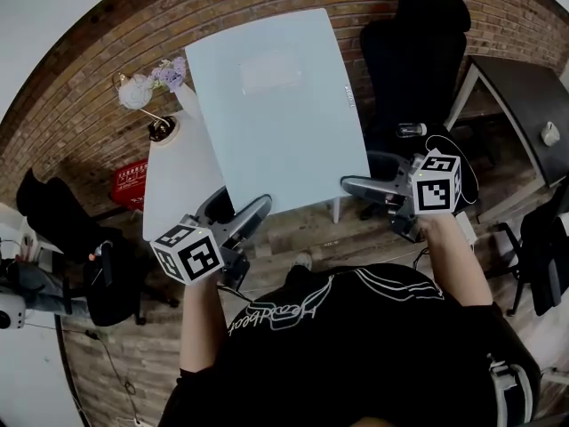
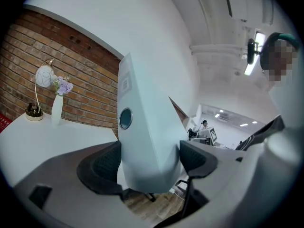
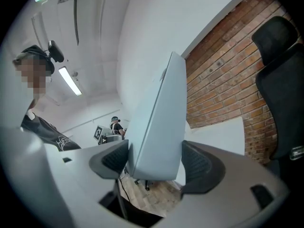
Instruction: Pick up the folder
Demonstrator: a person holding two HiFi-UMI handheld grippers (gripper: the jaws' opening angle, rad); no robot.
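Head view: pale blue folder [image 1: 276, 105] held up in the air, tilted away, above the white table [image 1: 173, 181] and covering most of it; left gripper [image 1: 242, 216] closed on its near left corner, right gripper [image 1: 363, 185] closed on its near right corner. Beyond the folder's left edge, a lamp [image 1: 135, 91] and a vase of purple flowers [image 1: 173, 80] on the tabletop; behind its right edge, a black chair [image 1: 414, 52], partly hidden. Left gripper view: folder [image 2: 142, 127] edge-on between the two dark pads [image 2: 102, 167], both pressed against its sides, bottom corner just below them; round hole in the spine visible, label above it too blurred to read. Table [image 2: 42, 137], vase [image 2: 57, 109] and lamp [image 2: 43, 76] off to the left. Right gripper view: right gripper [image 3: 154, 160] likewise clamped on the folder [image 3: 159, 118], pads [image 3: 115, 158] tight on either side of its lower corner; far end cut short by foreshortening. Chair [image 3: 280, 94] cropped at the right margin.
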